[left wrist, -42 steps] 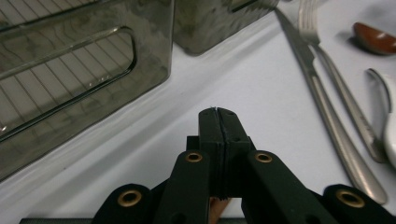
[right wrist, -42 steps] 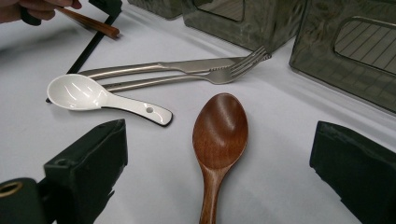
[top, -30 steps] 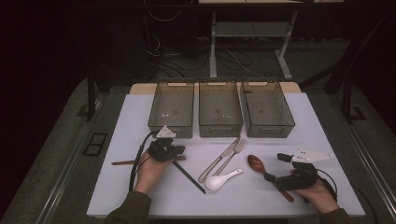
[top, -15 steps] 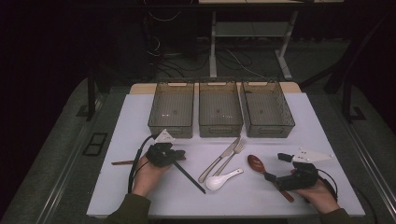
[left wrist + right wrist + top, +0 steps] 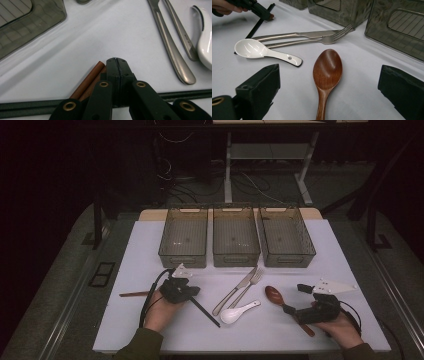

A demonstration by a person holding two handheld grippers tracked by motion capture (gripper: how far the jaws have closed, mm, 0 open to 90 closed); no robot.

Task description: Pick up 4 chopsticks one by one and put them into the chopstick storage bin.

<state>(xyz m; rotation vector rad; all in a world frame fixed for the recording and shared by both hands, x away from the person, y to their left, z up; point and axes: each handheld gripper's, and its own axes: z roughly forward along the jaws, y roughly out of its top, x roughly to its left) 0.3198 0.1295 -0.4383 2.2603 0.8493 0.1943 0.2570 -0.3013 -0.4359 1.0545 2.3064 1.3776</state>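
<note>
My left gripper (image 5: 186,291) (image 5: 117,61) rests low on the white table with its jaws shut against each other. A pair of brown chopsticks (image 5: 87,82) (image 5: 134,294) lies just beside and under them; I cannot tell if they touch. A black chopstick (image 5: 205,312) (image 5: 186,93) crosses under the gripper. My right gripper (image 5: 301,302) (image 5: 328,75) is open, its jaws on either side of a wooden spoon (image 5: 327,68) (image 5: 275,295) that lies flat on the table. Nothing presses on the spoon.
A knife (image 5: 232,293), a fork (image 5: 248,286) and a white ceramic spoon (image 5: 238,312) lie between the two hands. Three translucent grey bins (image 5: 183,255) (image 5: 236,257) (image 5: 287,257) stand in a row at the back of the table (image 5: 340,250).
The left gripper has shifted slightly toward the near edge of the table. The right gripper and the cutlery have stayed where they were.
</note>
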